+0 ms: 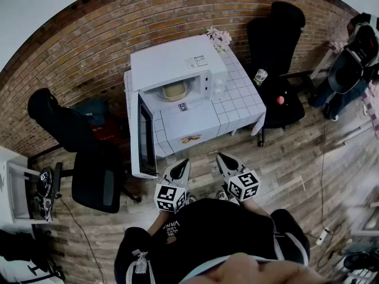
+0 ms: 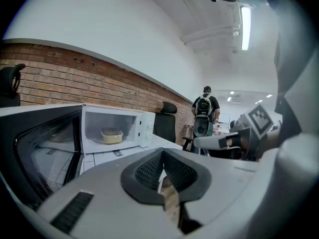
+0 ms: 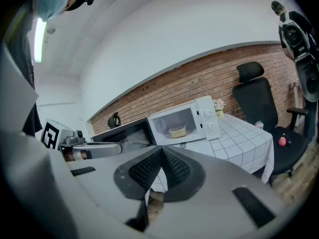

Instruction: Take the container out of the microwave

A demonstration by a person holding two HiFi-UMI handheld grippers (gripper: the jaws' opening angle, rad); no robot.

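Container [image 1: 174, 91] inside open microwave [image 1: 172, 61] (contents unclear); door [image 1: 146, 138] swung left.

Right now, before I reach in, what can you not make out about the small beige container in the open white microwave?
- Beige container: its contents and any lid, too small in every view.
- White microwave: knob markings in the right gripper view, too small.
- Open door: its outer face, turned away in every view.
- Checked cloth: hides what supports the microwave, head view.

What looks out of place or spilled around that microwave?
Nothing is spilled or damaged. The microwave has its door wide open with the container inside, and a can stands oddly on the black chair.
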